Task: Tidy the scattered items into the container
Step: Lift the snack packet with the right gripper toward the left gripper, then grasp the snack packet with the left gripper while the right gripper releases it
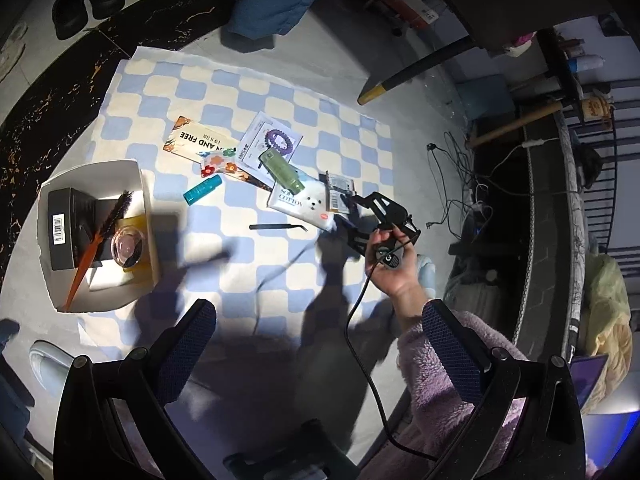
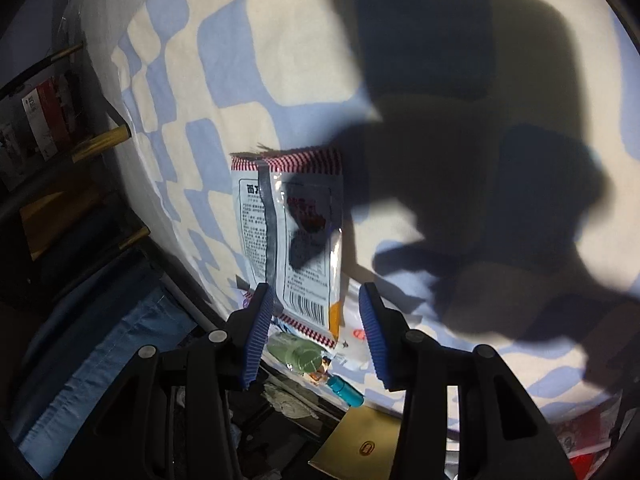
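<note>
Blue-and-cream checkered cloth [image 1: 304,112] covers the floor, with the white cardboard box [image 1: 138,184] at the left of my left wrist view already holding a black boxed item [image 1: 66,232], an orange-handled brush [image 1: 100,240] and a small round clear case [image 1: 128,246]. Scattered items sit in the middle of that frame: a printed booklet [image 1: 192,138], a purple bead bracelet on its card [image 1: 280,138], a green bottle [image 1: 284,170], a teal tube [image 1: 202,190], black tweezers [image 1: 278,227], a cotton-pad pack [image 1: 302,202] and a snack packet [image 1: 339,190].

My left gripper [image 1: 316,344] hangs high over the cloth, jaws wide and empty. My right gripper [image 2: 316,324] has its jaws about half spread with nothing pinched; in the right wrist view the snack packet [image 2: 296,236] lies flat just ahead, its barcode end between the fingertips [image 2: 260,320].

I judge the packet is my next pick. It is flat, glossy film and overlaps the cotton-pad pack [image 2: 352,332], so the pads may slide off it, or I may drag the pack or nudge the green bottle [image 2: 296,354] beside it. Heavy shadow across the right half of that frame also hides the cloth's surface, making depth hard to read.
</note>
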